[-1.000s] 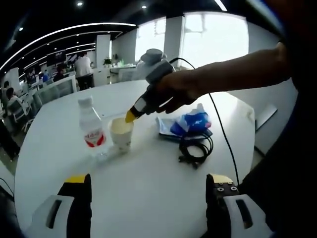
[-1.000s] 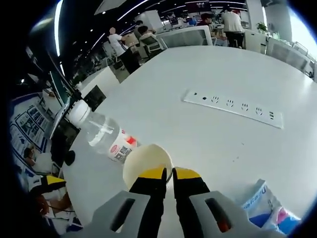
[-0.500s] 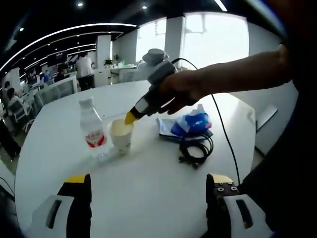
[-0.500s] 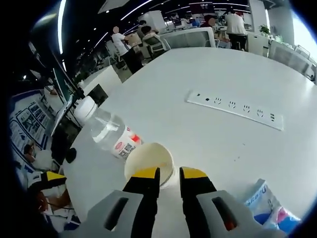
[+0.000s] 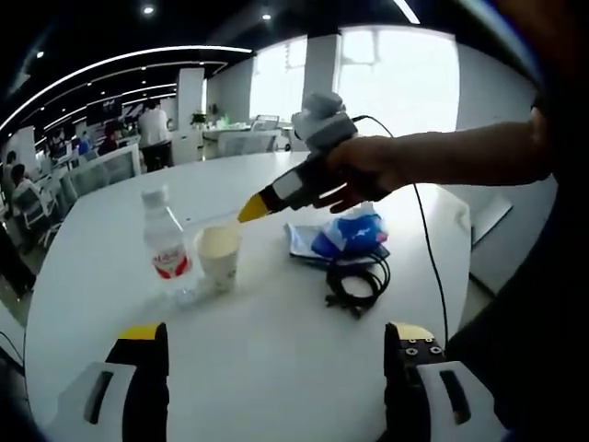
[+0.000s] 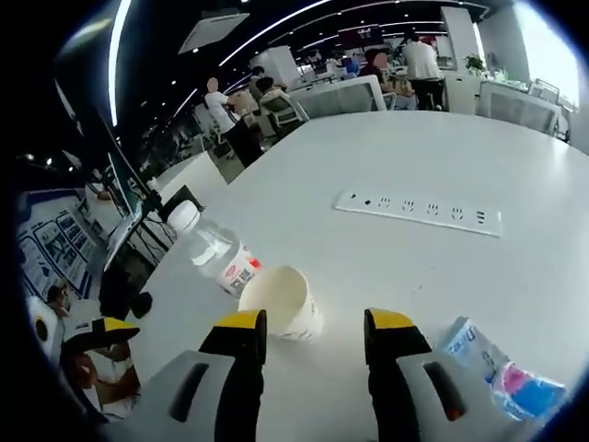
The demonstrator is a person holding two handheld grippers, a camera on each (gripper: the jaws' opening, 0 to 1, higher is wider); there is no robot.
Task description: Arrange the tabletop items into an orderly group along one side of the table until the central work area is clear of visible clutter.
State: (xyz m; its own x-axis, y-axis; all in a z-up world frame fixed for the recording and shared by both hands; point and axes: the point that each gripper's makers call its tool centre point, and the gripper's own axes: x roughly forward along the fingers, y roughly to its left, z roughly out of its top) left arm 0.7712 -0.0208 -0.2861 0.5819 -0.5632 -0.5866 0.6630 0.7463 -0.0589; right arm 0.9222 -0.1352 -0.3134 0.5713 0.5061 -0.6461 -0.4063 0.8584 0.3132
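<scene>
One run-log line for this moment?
right gripper: open, above paper cup | left gripper: open, idle | cup beside water bottle | table: uncleared

I count on the worktop [image 5: 276, 359]: one water bottle [image 5: 163, 241], one paper cup [image 5: 220, 255], one blue snack bag [image 5: 350, 231], one black cable coil [image 5: 357, 284], one power strip [image 6: 419, 211].

Office chairs [image 6: 342, 95] and standing people [image 6: 421, 63] beyond the white table [image 6: 442, 147]; bright windows [image 5: 396, 78] behind.

The blue snack bag [image 6: 502, 373] is cut off at the edge.
</scene>
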